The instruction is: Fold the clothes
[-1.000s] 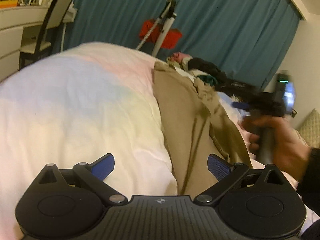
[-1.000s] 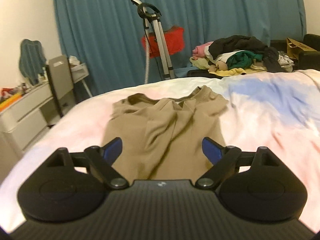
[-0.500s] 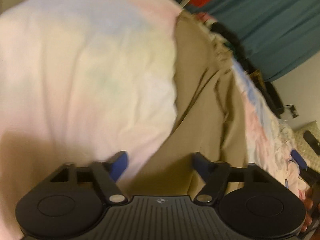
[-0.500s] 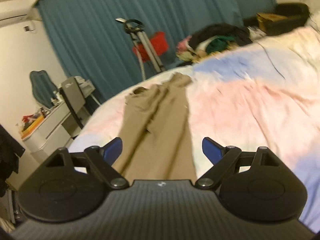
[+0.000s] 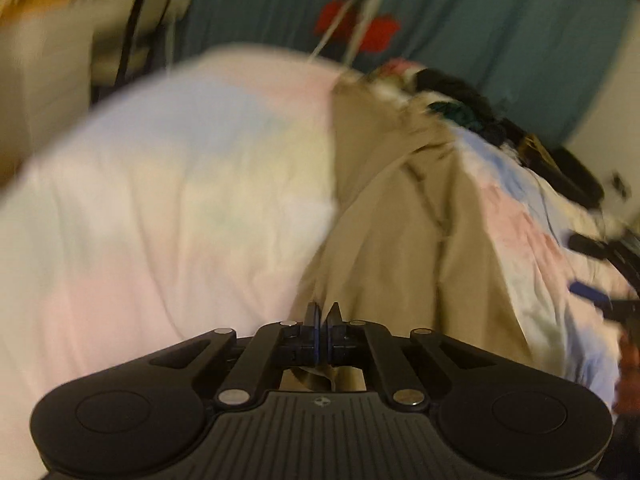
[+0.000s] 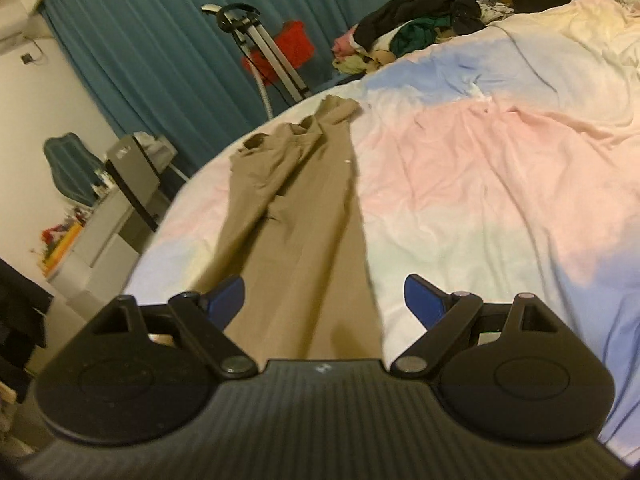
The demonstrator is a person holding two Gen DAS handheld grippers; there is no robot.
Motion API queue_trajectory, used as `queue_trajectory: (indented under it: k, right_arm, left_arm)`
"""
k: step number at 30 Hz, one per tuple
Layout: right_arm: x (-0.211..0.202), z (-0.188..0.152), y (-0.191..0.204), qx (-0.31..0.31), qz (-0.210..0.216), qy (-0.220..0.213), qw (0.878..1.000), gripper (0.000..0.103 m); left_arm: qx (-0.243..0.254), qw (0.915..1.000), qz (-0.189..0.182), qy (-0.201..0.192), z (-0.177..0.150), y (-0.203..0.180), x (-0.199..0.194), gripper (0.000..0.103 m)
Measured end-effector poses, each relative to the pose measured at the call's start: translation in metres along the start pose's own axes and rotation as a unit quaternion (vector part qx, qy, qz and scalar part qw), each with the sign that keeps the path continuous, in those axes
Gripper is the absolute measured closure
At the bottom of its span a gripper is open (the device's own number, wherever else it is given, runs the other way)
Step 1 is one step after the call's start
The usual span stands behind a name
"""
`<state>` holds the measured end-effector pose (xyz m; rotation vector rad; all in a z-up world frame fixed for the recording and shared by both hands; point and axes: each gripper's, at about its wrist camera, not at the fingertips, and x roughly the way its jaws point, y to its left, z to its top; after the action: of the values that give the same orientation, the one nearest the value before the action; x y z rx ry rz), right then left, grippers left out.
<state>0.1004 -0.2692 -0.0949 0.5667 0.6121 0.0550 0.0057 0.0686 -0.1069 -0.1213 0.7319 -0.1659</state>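
- Tan pants (image 6: 304,216) lie long and flat on the big bed, near its left side in the right wrist view. The top part with the waist is far away, close to the curtain. The near end of the pants comes right up to both grippers.
- Bed cover (image 6: 500,184) is soft and wrinkly, with pink, blue and pale yellow patches. It goes under the pants on every side.
- Blue curtain (image 6: 168,40) hangs behind the bed.
- A pile of other clothes (image 6: 404,32) sits past the far end of the bed, dark and green and pink all mixed up.
- A red thing on a metal stand (image 6: 296,48) is in front of the curtain.
- A gray chair (image 6: 136,176) stands beside a white desk (image 6: 88,248) on the left.
- The left gripper (image 5: 322,316) has its two fingers pinched together on the near edge of the pants (image 5: 404,248). This picture is blurry.
- The right gripper (image 6: 324,296) has its blue fingertips (image 6: 422,296) spread wide apart. It grips nothing. The near end of the pants lies between them, closer to the left fingertip.
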Motion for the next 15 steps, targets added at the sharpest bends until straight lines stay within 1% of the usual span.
queue_trajectory:
  k: [2, 3, 4, 6, 8, 9, 10, 11, 12, 13, 15]
  right_arm:
    - [0.002, 0.0, -0.002, 0.001, -0.003, 0.004, 1.0, 0.015]
    - [0.003, 0.0, -0.003, 0.004, -0.002, 0.008, 1.0, 0.015]
    - [0.004, 0.0, -0.005, 0.007, 0.0, 0.012, 1.0, 0.015]
    - [0.004, -0.002, -0.005, 0.008, 0.003, 0.019, 1.0, 0.015]
    - [0.003, -0.004, -0.006, 0.007, 0.007, 0.026, 1.0, 0.015]
    - [0.004, -0.006, -0.006, 0.004, 0.007, 0.033, 0.999, 0.015]
    - [0.004, -0.008, -0.006, 0.002, 0.008, 0.039, 0.999, 0.015]
    - [0.004, -0.01, -0.006, -0.001, 0.009, 0.046, 0.999, 0.015]
    - [0.005, -0.012, -0.008, 0.007, 0.014, 0.059, 0.998, 0.015]
    - [0.007, -0.015, -0.01, 0.016, 0.019, 0.073, 0.997, 0.015]
    - [0.007, -0.02, -0.019, 0.063, 0.054, 0.1, 0.992, 0.016]
  left_arm:
    - [0.065, 0.9976, 0.002, -0.024, -0.006, -0.032, -0.015, 0.1]
    - [0.088, 0.9957, -0.004, -0.028, -0.009, -0.044, -0.019, 0.1]
    - [0.107, 0.994, -0.013, -0.02, -0.012, -0.057, -0.016, 0.1]
    - [0.145, 0.989, -0.031, -0.001, -0.018, -0.083, -0.008, 0.099]
    - [0.161, 0.9842, -0.053, 0.052, -0.024, -0.094, 0.01, 0.098]
    - [0.167, 0.9806, -0.064, 0.08, -0.027, -0.099, 0.02, 0.098]
    - [0.164, 0.9768, -0.081, 0.112, -0.029, -0.099, 0.03, 0.096]
    - [0.149, 0.9719, -0.108, 0.147, -0.028, -0.094, 0.039, 0.089]
    - [0.127, 0.9686, -0.13, 0.17, -0.025, -0.086, 0.045, 0.085]
    - [0.102, 0.9677, -0.145, 0.179, -0.021, -0.078, 0.047, 0.082]
    - [0.052, 0.97, -0.166, 0.17, -0.011, -0.058, 0.046, 0.062]
